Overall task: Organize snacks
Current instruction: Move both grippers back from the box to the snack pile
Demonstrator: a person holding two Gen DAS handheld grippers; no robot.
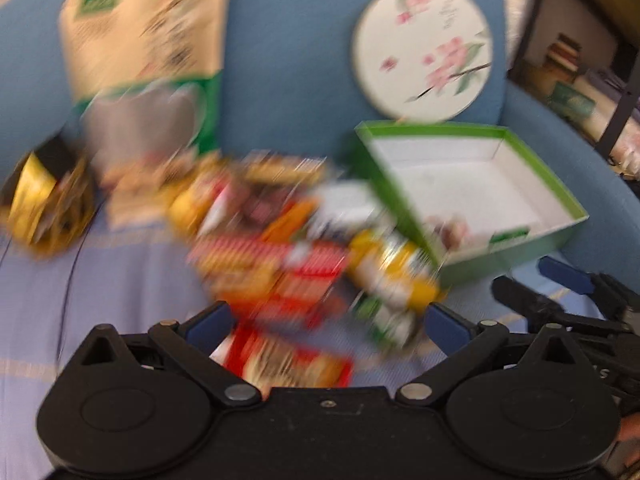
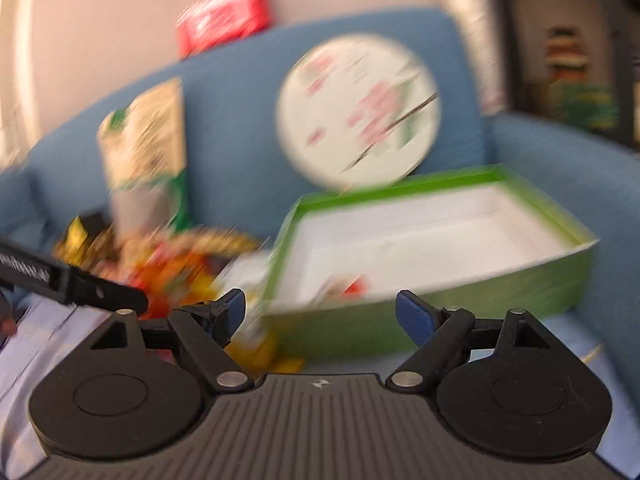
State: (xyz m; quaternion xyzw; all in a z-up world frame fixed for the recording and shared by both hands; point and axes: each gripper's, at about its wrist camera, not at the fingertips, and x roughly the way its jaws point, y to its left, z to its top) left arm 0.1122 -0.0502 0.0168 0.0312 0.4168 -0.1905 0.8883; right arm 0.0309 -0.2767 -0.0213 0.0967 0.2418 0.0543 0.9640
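A blurred pile of snack packets (image 1: 276,248), red, orange and yellow, lies on the striped cloth of a blue sofa. My left gripper (image 1: 328,320) hangs open just above the near edge of the pile, over a red packet (image 1: 288,364), with nothing pressed between its pads. To the right stands an open green box (image 1: 516,248) with a white inside; one small packet (image 1: 448,228) lies in its near corner. My right gripper (image 2: 324,314) is open and holds nothing, facing the front wall of the green box (image 2: 480,296). The snack pile (image 2: 168,272) is to its left.
A round flowered fan (image 1: 424,52) and a tall beige-and-green bag (image 1: 148,40) lean on the sofa back. A gold packet (image 1: 40,200) sits far left. A red pack (image 2: 224,20) rests on top of the sofa back. Shelves (image 1: 580,80) stand at the right.
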